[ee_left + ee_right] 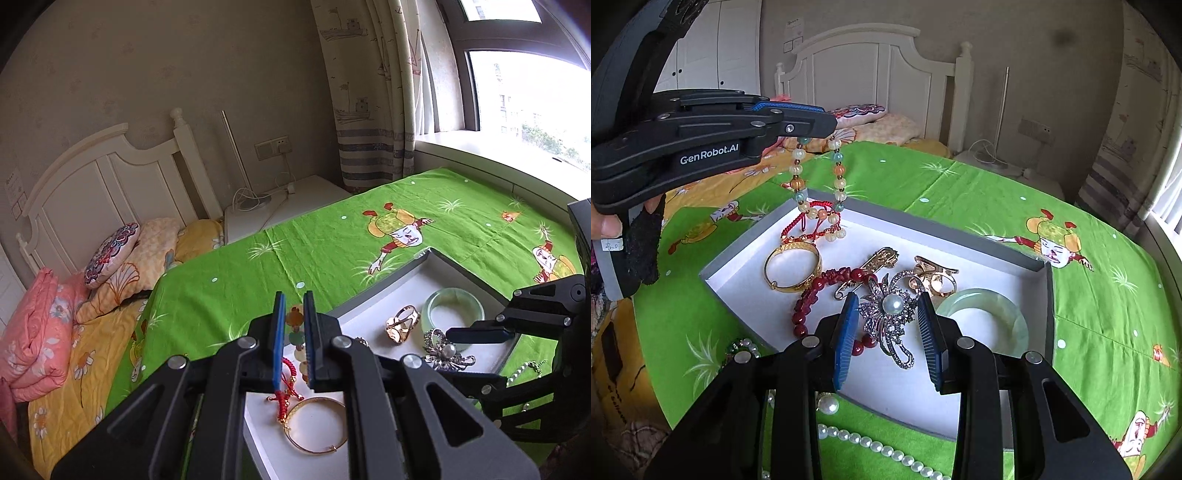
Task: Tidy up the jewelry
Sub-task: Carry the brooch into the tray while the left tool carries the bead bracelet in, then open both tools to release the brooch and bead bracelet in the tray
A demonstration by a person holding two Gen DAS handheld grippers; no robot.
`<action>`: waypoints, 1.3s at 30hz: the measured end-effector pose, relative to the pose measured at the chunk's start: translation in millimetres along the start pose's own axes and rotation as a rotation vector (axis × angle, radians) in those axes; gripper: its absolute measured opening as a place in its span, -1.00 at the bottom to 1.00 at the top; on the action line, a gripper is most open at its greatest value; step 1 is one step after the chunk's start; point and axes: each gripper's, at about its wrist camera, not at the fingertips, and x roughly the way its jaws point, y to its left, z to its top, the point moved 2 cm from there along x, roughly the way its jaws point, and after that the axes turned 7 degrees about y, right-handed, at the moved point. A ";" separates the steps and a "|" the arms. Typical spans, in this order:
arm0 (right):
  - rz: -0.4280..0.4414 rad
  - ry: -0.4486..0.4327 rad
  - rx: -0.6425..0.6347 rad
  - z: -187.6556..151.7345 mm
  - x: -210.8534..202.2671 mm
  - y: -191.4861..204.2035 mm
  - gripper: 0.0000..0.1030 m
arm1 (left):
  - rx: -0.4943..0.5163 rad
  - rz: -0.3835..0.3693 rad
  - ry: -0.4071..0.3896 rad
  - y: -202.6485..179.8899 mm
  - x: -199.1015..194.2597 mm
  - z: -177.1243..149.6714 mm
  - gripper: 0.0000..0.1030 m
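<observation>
My left gripper [295, 325] is shut on a bead bracelet [297, 338] of orange, green and white beads with red cord; from the right wrist view it [827, 120] holds the bracelet [818, 184] hanging over the far left corner of a grey tray [960, 236]. My right gripper [888, 314] is open, its fingers either side of a silver brooch with a pearl [892, 314] lying in the tray. The tray also holds a gold bangle [792, 267], a red bead necklace [827, 291], a gold ring [932, 277], a jade bangle [988, 319] and a gold pin [879, 258].
The tray sits on a green cartoon-print cloth [1089, 295]. A white pearl necklace [879, 448] lies on the cloth in front of the tray. A bed with pillows [110, 258] and a white headboard is to the left; a window [535, 103] is to the right.
</observation>
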 end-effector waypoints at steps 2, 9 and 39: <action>0.001 0.013 -0.001 2.2 6.9 1.5 -0.36 | -0.007 0.005 0.006 -1.0 5.8 0.5 -0.82; -0.014 -0.022 0.022 -4.8 -1.1 -4.8 0.20 | -0.036 0.035 0.031 -11.4 21.8 -16.6 0.41; -0.007 0.074 0.019 -73.4 -24.4 28.0 -0.37 | -0.284 0.148 0.091 5.0 -38.6 -185.4 0.95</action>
